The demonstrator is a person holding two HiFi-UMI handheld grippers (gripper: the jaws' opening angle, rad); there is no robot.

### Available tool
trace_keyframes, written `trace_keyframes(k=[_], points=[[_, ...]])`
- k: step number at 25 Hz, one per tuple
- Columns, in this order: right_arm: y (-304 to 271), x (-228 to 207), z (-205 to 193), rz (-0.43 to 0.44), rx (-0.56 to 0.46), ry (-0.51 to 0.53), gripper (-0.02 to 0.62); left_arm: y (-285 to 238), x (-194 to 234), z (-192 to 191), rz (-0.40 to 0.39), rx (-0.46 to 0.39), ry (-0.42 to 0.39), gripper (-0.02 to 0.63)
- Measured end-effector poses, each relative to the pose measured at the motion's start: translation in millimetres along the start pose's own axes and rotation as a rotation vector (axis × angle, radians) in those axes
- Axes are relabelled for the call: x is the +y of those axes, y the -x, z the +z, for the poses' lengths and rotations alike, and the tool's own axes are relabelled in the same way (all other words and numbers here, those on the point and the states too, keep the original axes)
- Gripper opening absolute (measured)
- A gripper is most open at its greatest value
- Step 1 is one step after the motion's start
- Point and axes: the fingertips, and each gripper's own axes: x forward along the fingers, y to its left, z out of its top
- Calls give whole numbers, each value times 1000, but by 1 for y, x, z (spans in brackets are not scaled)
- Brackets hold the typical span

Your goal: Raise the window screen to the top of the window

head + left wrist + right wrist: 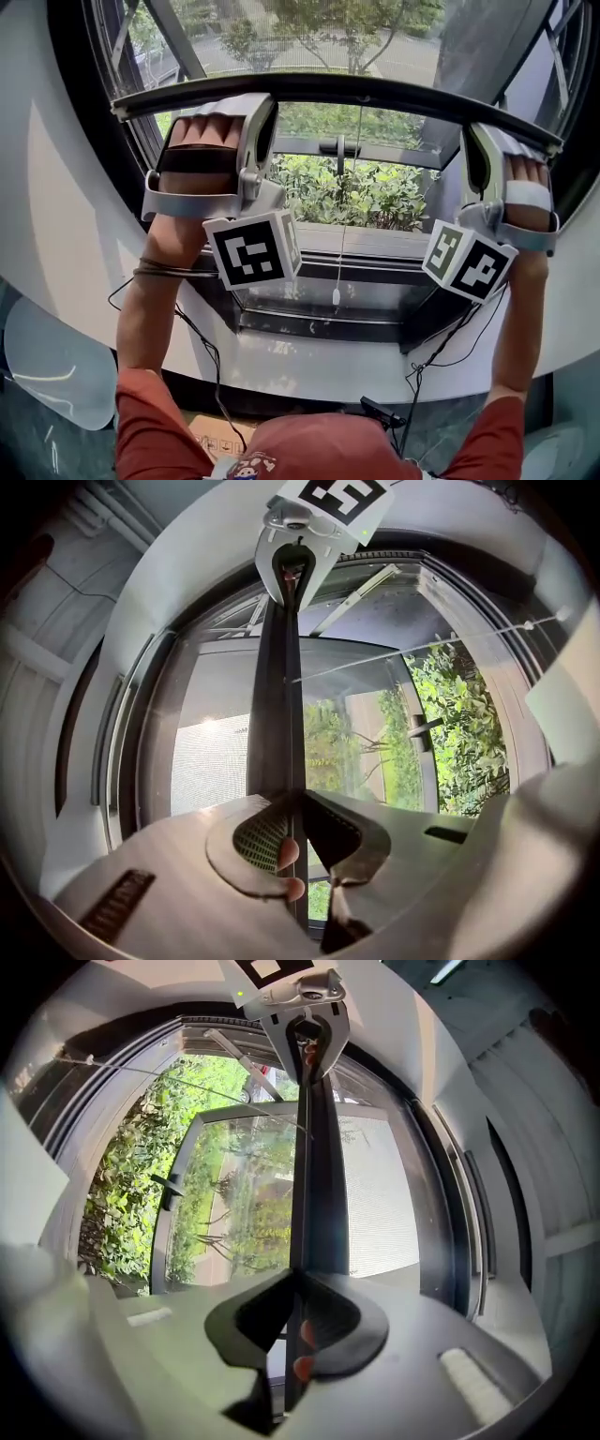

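Both my grippers are clamped narrow on the window screen's dark bottom bar (375, 91), and I place everything else by that bar. My left gripper (266, 105) bites the bar near its left end. In the left gripper view its jaws (292, 803) are pinched on the bar (277, 714), which runs straight away from them to my other gripper at the far end. My right gripper (474, 133) holds the bar near its right end, and in the right gripper view the jaws (298, 1283) are closed on the same strip (319, 1194), with nothing else between the pads.

The bar lies across the window roughly level. My left hand (202, 155) and right hand (527, 192) are just under it with both arms stretched up. The marker cubes (253, 248) (469, 261) hang lower still. Above the bar is the grey screen mesh (487, 47), with trees showing through it. In the gripper views the mesh (211, 761) (380, 1204) lies to one side of the bar.

Below the bar the opening is uncovered. The black window handle (339, 147) is just under the bar's middle, and green shrubs (366, 192) show outside. A thin pull cord (349, 216) drops from the bar toward the window sill (309, 281), well below it.
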Motion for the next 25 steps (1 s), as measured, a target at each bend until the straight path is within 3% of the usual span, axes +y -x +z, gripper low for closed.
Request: trace_keyframes(k=[6, 25], points=[[-10, -40, 2, -21, 7, 37, 48, -7, 42, -5, 28, 18, -22, 54], [-26, -67, -5, -174, 54, 64, 48, -20, 71, -1, 173, 76, -36, 58]])
